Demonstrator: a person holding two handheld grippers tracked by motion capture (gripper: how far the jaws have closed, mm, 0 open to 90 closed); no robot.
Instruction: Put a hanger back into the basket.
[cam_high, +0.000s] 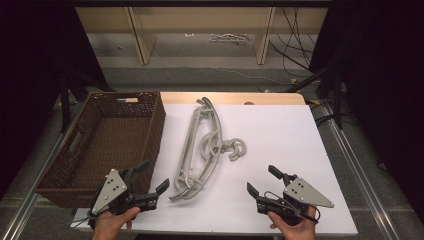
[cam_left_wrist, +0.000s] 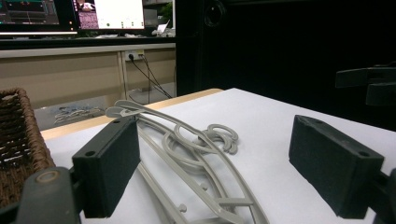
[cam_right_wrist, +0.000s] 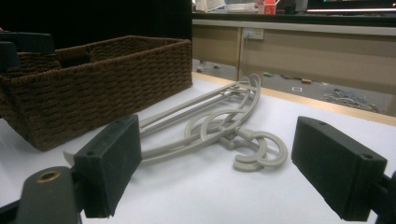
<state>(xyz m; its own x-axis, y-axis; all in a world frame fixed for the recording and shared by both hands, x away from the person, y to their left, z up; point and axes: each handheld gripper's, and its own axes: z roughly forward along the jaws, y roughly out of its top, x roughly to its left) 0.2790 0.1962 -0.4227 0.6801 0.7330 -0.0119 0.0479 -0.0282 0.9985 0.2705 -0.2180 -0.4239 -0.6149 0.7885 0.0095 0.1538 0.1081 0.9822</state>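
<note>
Grey hangers (cam_high: 200, 147) beside basket (cam_high: 102, 145), both tools open.

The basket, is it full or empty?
Empty, as far as shown. The high view looks into the brown wicker basket and shows bare woven floor; the grey hangers lie outside on the table.

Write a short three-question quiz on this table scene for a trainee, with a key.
1. True or false: the left gripper is shut on the hangers.
2. Where is the basket relative to the hangers? A) to their left B) to their right C) on top of them
3. Fill in: the right gripper has its jaws ____.

Key: 1 false; 2 A; 3 open
</note>
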